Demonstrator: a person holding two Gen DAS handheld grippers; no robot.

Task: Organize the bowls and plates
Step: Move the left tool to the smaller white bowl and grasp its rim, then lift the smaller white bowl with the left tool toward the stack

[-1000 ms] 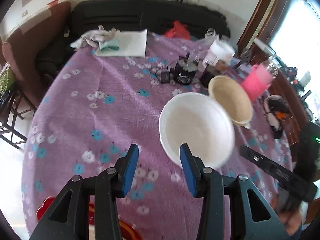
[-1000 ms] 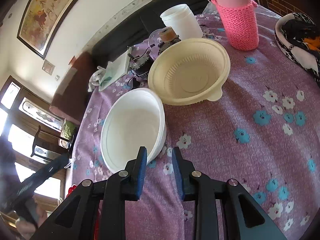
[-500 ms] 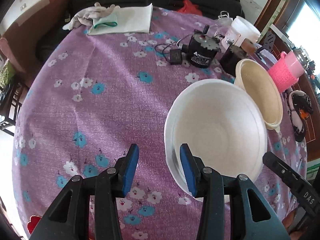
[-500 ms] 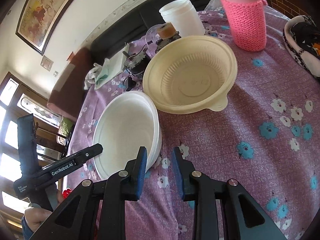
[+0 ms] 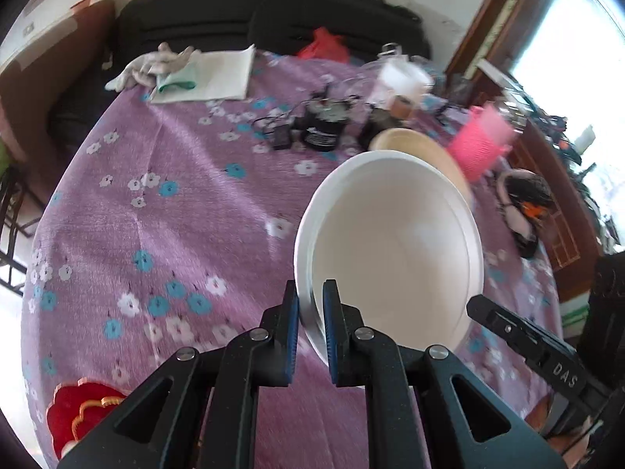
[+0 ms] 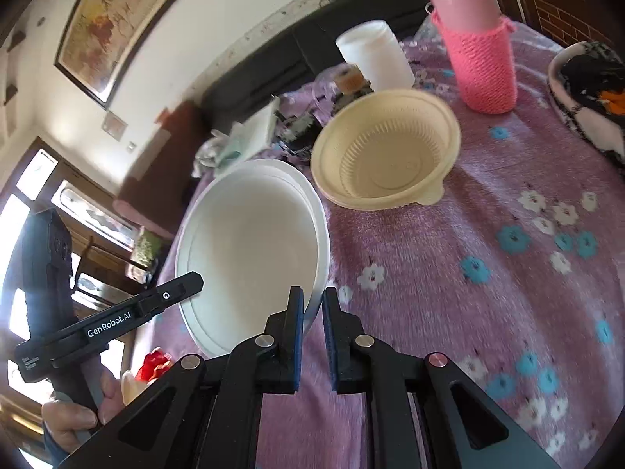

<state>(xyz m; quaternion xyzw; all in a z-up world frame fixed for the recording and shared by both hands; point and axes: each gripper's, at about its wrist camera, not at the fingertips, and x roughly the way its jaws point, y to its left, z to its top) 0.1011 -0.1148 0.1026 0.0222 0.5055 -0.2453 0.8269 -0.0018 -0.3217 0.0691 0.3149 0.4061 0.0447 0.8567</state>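
Observation:
A white bowl (image 5: 390,242) (image 6: 254,242) is tipped up off the purple flowered tablecloth (image 5: 156,203). My left gripper (image 5: 310,289) is shut on its near left rim, the blue pads pressing both sides of the wall. At the opposite rim my right gripper (image 6: 312,293) is shut on it the same way. Each gripper also shows as a black bar in the other's view: the right gripper (image 5: 527,344), the left gripper (image 6: 117,320) held by a hand (image 6: 70,410). A cream bowl (image 5: 414,148) (image 6: 386,156) sits upright just behind the white one.
A bottle in a pink knitted sleeve (image 6: 480,58) and a white jar (image 6: 371,54) stand behind the cream bowl. Black gadgets with cables (image 5: 322,125) and folded cloths (image 5: 211,74) lie further back. A black-and-white item (image 6: 590,90) is at the right edge, a red object (image 5: 78,414) at the front left.
Both grippers have closed from partly open onto the white bowl's rim, one from each side. The bowl now stands tilted instead of lying flat.

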